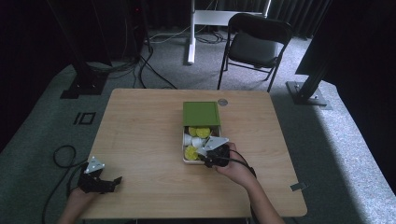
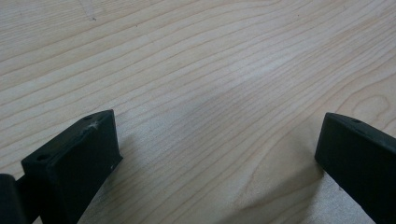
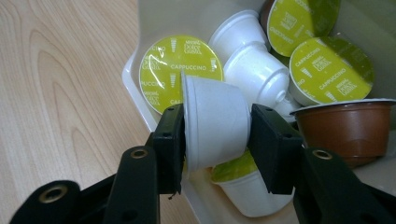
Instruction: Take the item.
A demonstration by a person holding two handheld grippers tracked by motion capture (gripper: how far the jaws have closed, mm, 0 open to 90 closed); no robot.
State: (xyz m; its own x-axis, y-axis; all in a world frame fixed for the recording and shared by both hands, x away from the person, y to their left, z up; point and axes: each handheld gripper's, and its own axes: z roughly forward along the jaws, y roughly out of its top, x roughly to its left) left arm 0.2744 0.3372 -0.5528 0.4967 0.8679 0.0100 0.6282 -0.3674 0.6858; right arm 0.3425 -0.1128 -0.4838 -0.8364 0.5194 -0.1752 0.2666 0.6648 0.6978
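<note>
A white tray (image 1: 184, 148) with its green lid (image 1: 201, 113) slid back stands on the wooden table (image 1: 144, 135), right of centre. It holds several coffee capsules. My right gripper (image 1: 206, 157) reaches into the tray's near end. Its jaws (image 3: 216, 135) are shut on a white capsule (image 3: 212, 107) lying on its side, one pad pressed on each flank. Around it lie green-foiled cappuccino capsules (image 3: 180, 70), other white ones (image 3: 257, 70) and a brown one (image 3: 348, 128). My left gripper (image 1: 114, 182) rests at the table's front left corner, jaws (image 2: 219, 135) open over bare wood.
A black folding chair (image 1: 257, 44) and a white desk leg (image 1: 191, 32) stand beyond the table's far edge. A small round disc (image 1: 222, 101) lies by the lid. Black stands (image 1: 81, 70) flank the table. Cables trail over the carpet at left.
</note>
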